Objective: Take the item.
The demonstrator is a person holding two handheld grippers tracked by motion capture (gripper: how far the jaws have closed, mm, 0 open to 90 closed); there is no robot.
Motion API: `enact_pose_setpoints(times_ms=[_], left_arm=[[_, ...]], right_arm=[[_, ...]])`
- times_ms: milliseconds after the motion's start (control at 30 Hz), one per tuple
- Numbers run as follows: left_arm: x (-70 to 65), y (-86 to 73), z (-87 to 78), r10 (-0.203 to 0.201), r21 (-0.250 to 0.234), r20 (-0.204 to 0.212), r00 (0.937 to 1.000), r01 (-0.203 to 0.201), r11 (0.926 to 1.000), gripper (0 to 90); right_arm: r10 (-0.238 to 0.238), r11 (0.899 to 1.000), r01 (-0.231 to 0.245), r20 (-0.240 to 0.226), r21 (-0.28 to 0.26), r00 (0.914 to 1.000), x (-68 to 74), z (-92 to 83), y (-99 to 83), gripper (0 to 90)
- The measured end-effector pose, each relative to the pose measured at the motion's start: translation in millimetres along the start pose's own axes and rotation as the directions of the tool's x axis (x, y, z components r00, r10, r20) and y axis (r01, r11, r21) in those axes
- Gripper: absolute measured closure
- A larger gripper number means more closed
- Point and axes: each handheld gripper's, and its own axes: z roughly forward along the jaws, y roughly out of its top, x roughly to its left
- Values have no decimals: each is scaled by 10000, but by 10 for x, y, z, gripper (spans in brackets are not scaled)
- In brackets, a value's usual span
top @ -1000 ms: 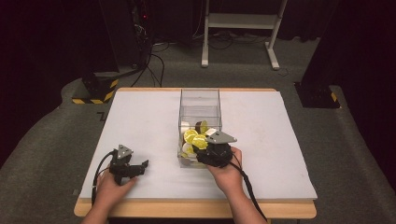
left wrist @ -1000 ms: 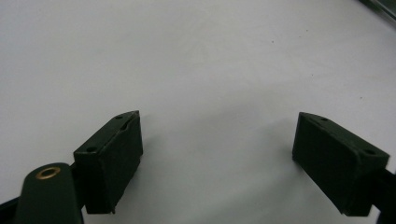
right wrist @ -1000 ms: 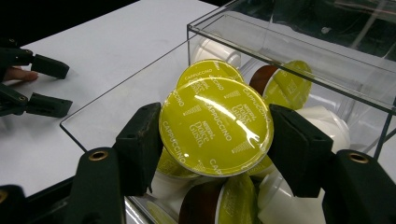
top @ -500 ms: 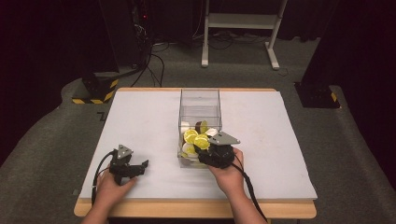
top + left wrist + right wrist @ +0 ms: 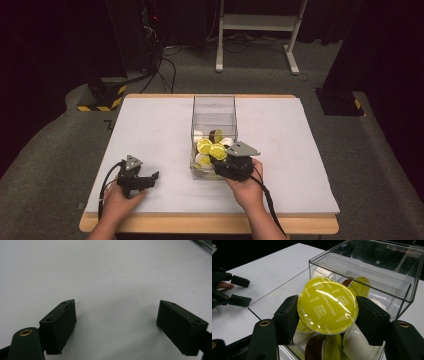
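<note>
**Right jaws clamp a yellow capsule at the box**

Jaws first, from the high view: the right gripper (image 5: pixel 220 161) sits at the near end of the clear box (image 5: pixel 214 107), which stands in the middle of the white surface (image 5: pixel 150 130), and its jaws reach in among the capsules (image 5: pixel 206 146) heaped there. The left gripper (image 5: pixel 150 180) rests on the surface well apart from the box, toward the near left corner, with its jaws spread.

Left gripper view: both black jaws stand wide apart over bare white surface (image 5: pixel 105 272), with nothing between them.

Right gripper view: the two jaws press on opposite edges of a yellow capsule (image 5: pixel 328 307), whose foil lid faces the camera and reads "Cappuccino". It is held just above the heap at the box's near end, over more yellow, white and brown capsules. The box (image 5: pixel 362 275) stretches away behind it, its far part clear-walled. At the left edge, the left gripper (image 5: pixel 235 291) lies on the surface (image 5: pixel 274 262), jaws parted, with a fingertip beside it.
</note>
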Motion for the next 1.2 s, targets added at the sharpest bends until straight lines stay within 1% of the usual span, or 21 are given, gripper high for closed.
enact_pose_setpoints(times_ms=[700, 1200], left_arm=[[0, 0, 0, -12, -1, 2, 10000, 12, 10000, 162], [0, 0, 0, -7, 2, 2, 10000, 7, 10000, 163]], right_arm=[[248, 9985, -234, 287, -496, 9993, -141, -153, 39, 382], [408, 9970, -376, 469, -682, 9981, -226, -229, 54, 383]])
